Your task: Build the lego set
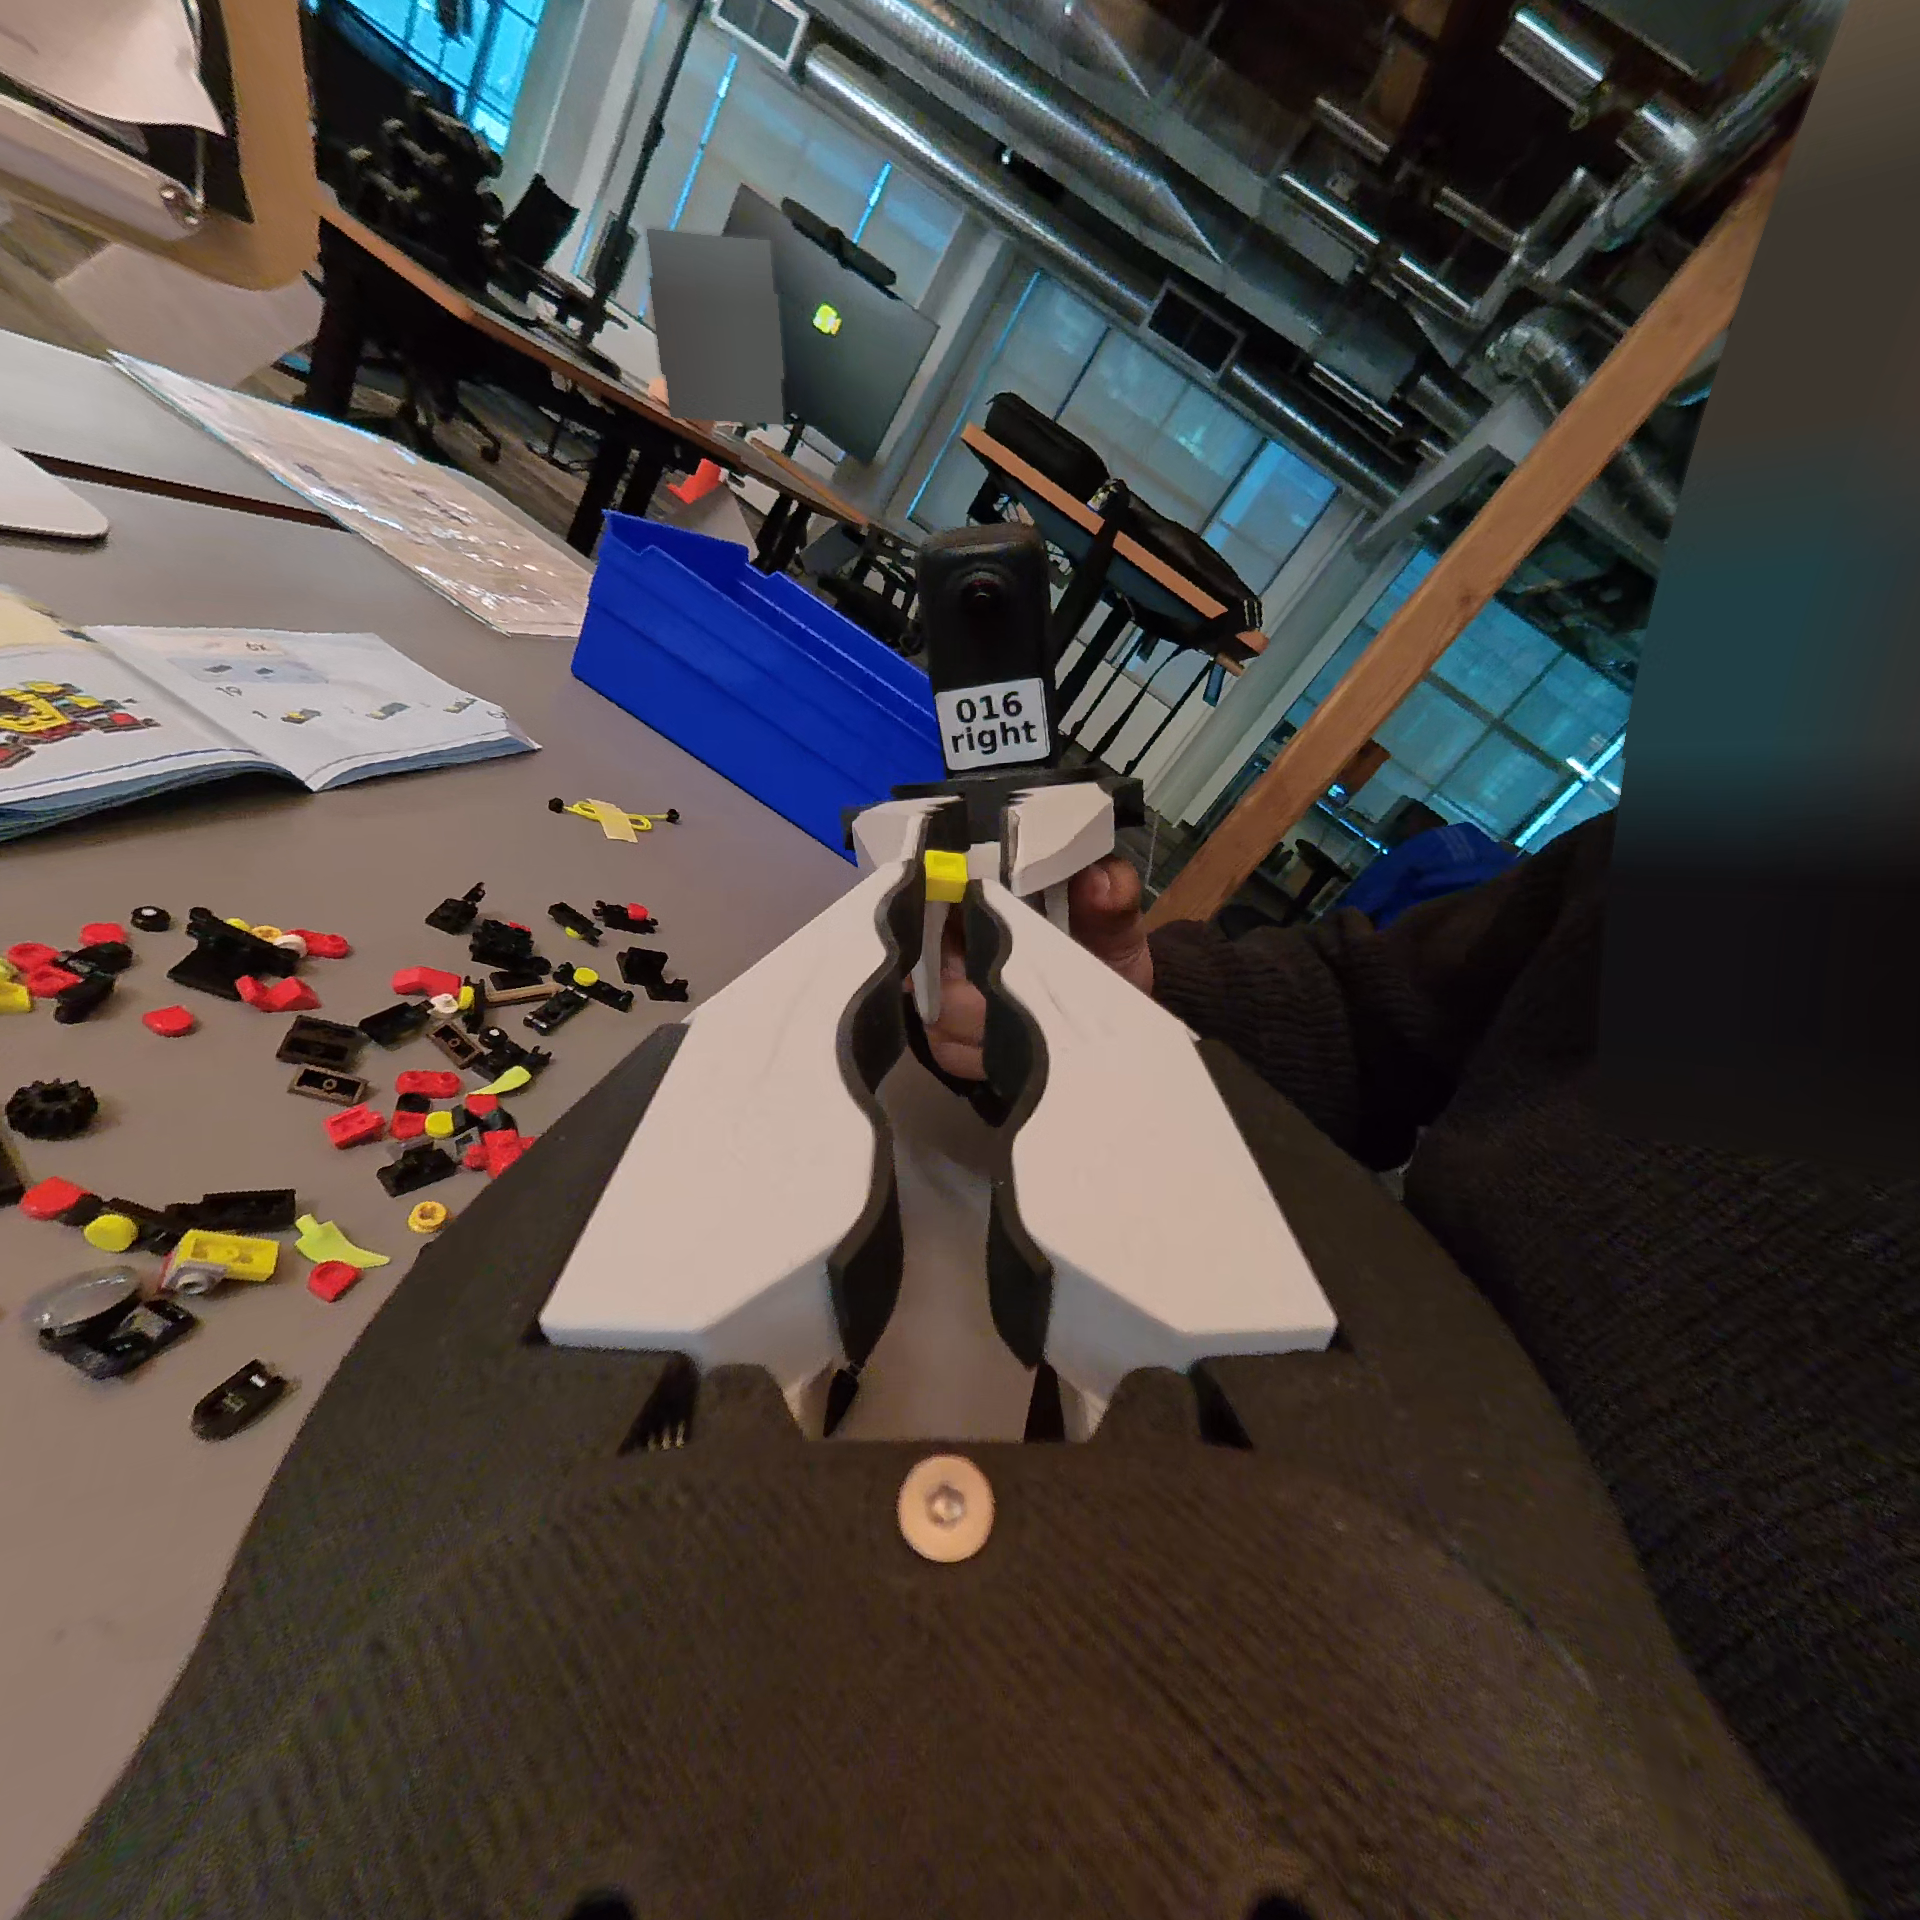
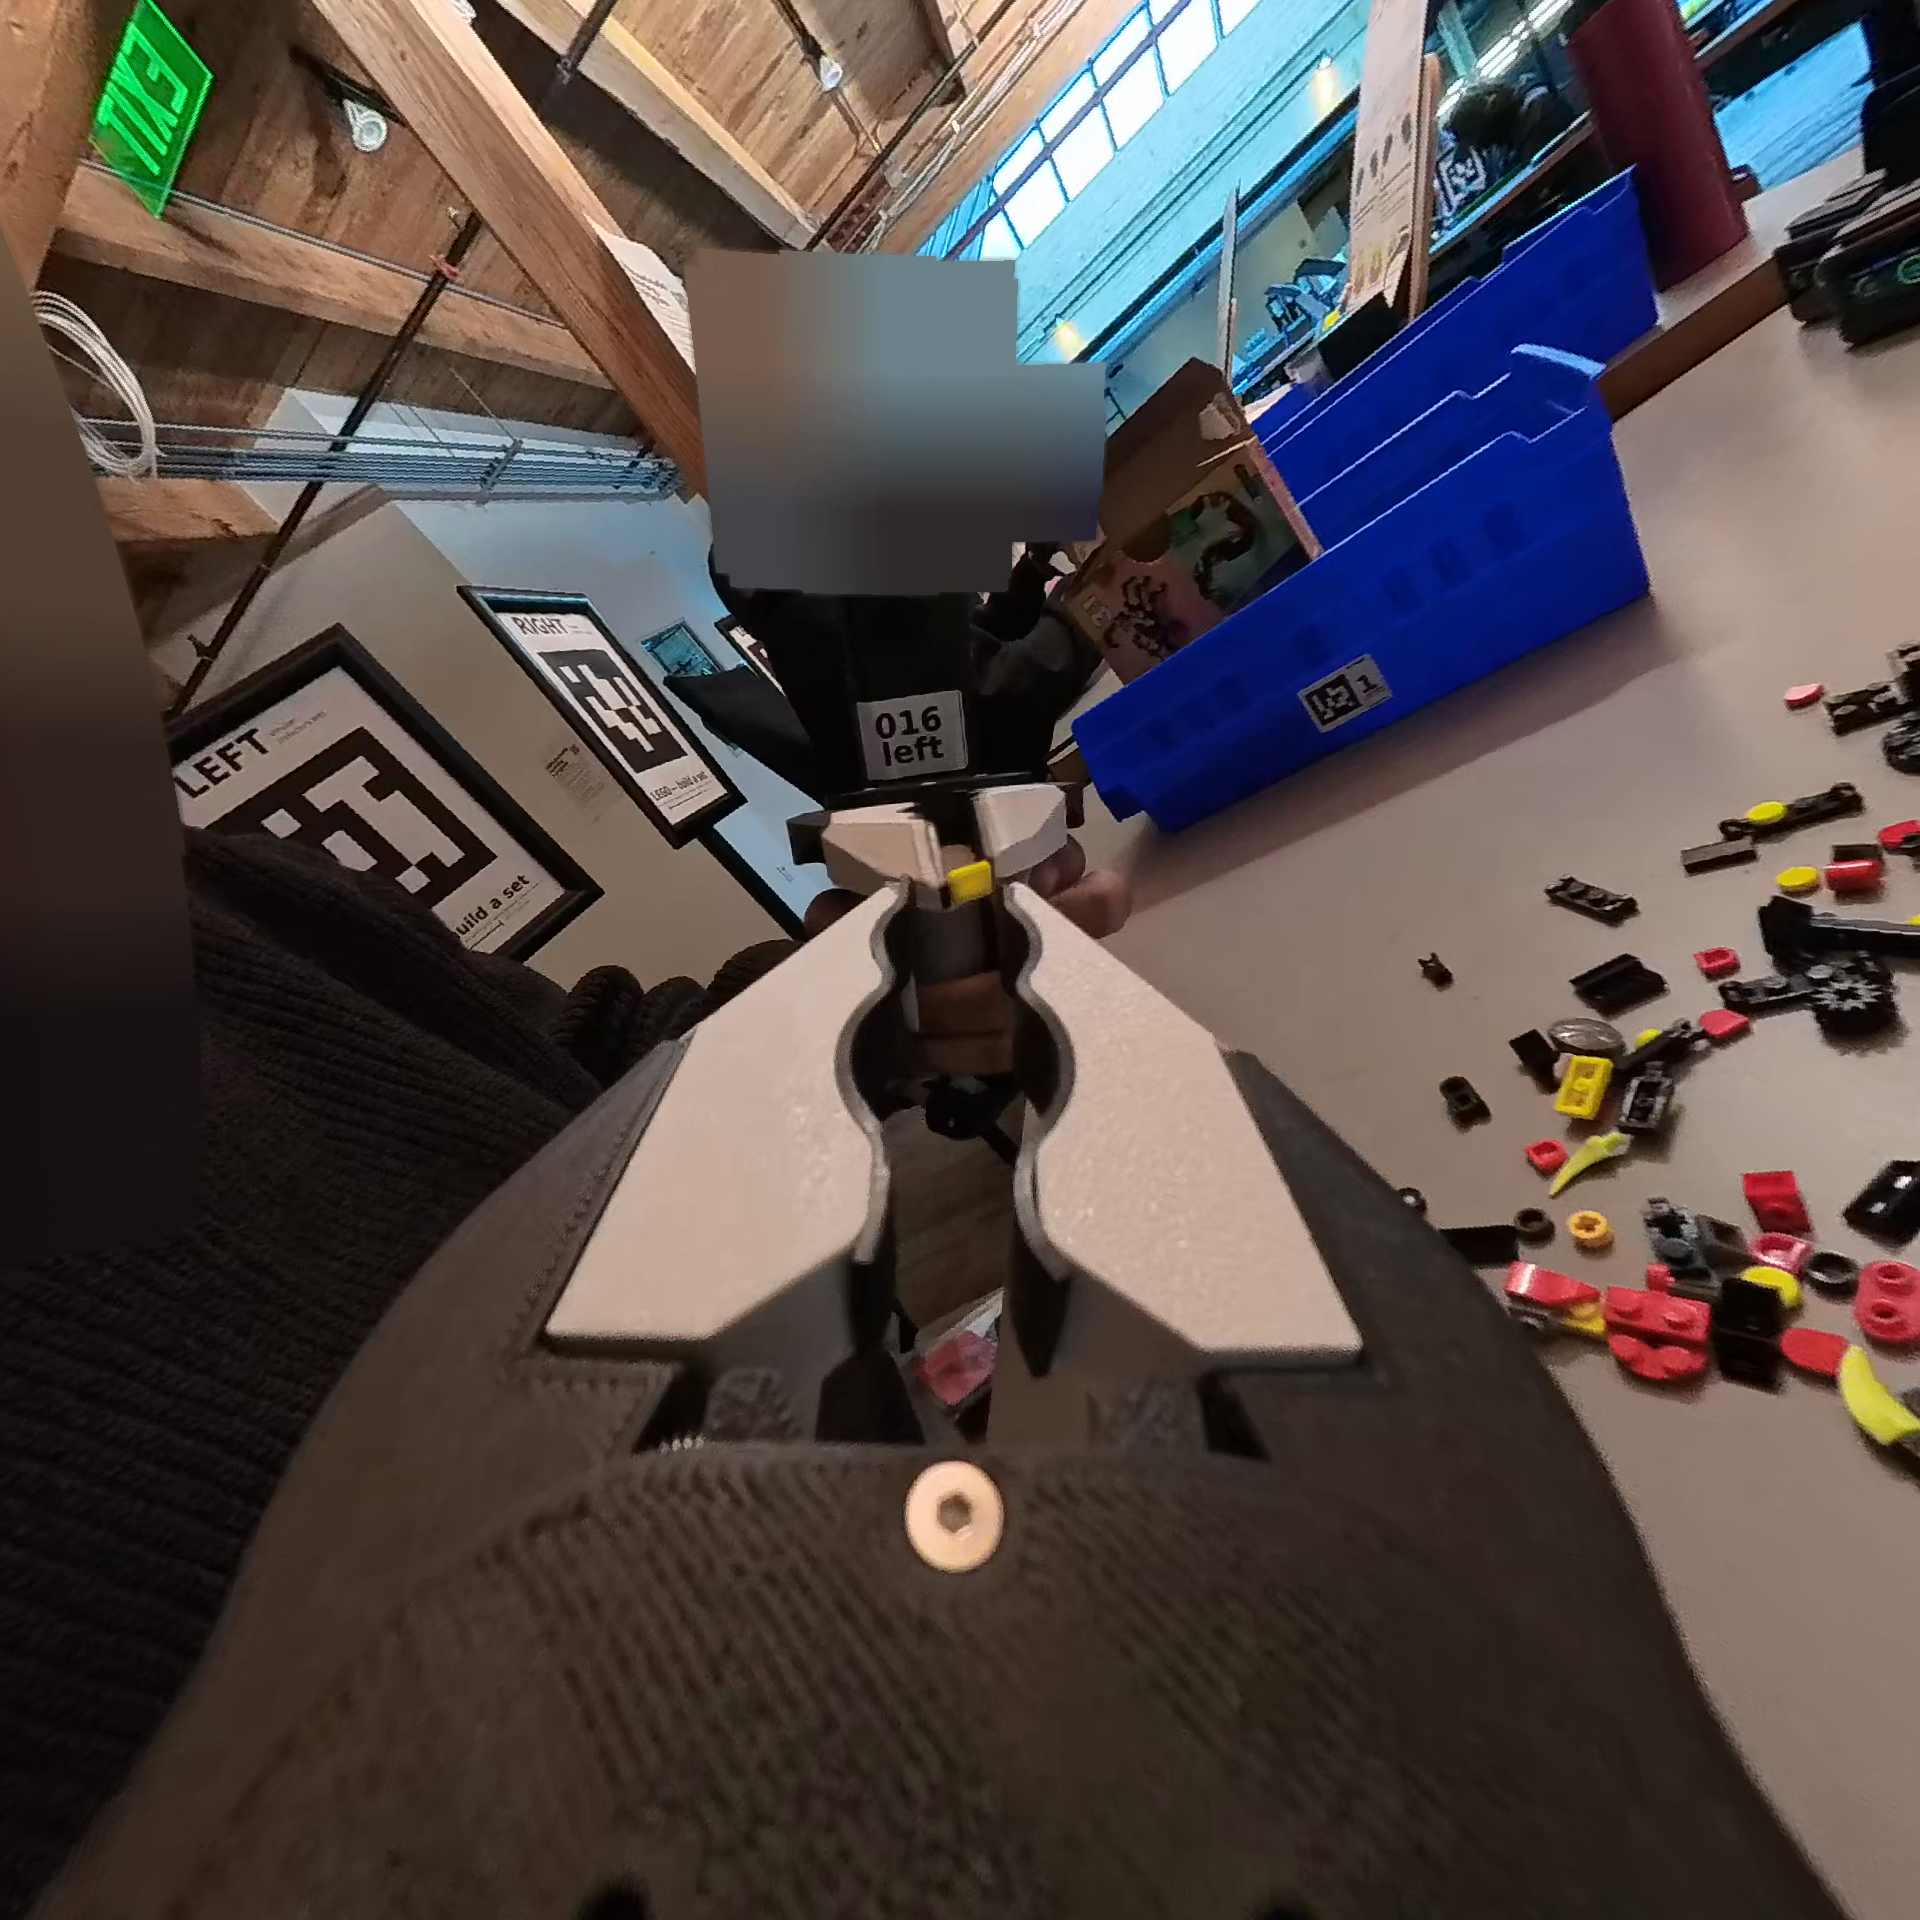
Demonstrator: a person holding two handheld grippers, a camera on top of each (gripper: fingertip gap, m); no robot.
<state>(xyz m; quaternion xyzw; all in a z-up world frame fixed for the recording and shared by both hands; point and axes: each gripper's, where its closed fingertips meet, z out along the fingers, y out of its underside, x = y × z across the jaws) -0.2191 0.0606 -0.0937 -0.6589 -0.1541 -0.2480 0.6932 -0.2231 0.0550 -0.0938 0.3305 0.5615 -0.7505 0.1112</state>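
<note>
Left gripper [image 1: 943, 894]: jaws nearly closed, and I read them as pinched on the yellow brick [image 1: 943, 876] at the very tips
Right gripper [image 2: 961, 899]: jaws a little apart, the gap wider than the brick; I cannot tell whether they grip anything
Task piece: the yellow brick [image 2: 968, 881] is held up off the table [image 1: 644, 914], right where the two grippers meet tip to tip
Labels on the rig: I see a white printed label [image 1: 992, 722] on the black camera of the far gripper in the left wrist view, and a matching one [image 2: 911, 732] in the right wrist view
Other writing: a square-code sticker [image 2: 1342, 694] on the side of the blue bin [image 2: 1403, 623]; framed posters [image 2: 364, 810] with black-and-white code patterns at far left; a lit green sign [image 2: 145, 104] up by the timber beams
Containers: in the left wrist view a blue bin [image 1: 748, 665] sits at the far edge of the table, its inside hidden from me; in the right wrist view a second blue bin [image 2: 1455, 312] stands behind the first
Bin contents: a printed cardboard box [image 2: 1195, 520] rises at the left end of the stickered bin; whether it stands inside I cannot tell
Loose pieces [image 1: 312, 1039]: red, black and yellow parts scattered on the table, left of my left gripper and right of my right one [image 2: 1714, 1143]
Instructions: an open booklet [image 1: 260, 707] lies beyond the pieces, with a larger printed sheet [image 1: 395, 499] farther off
</note>
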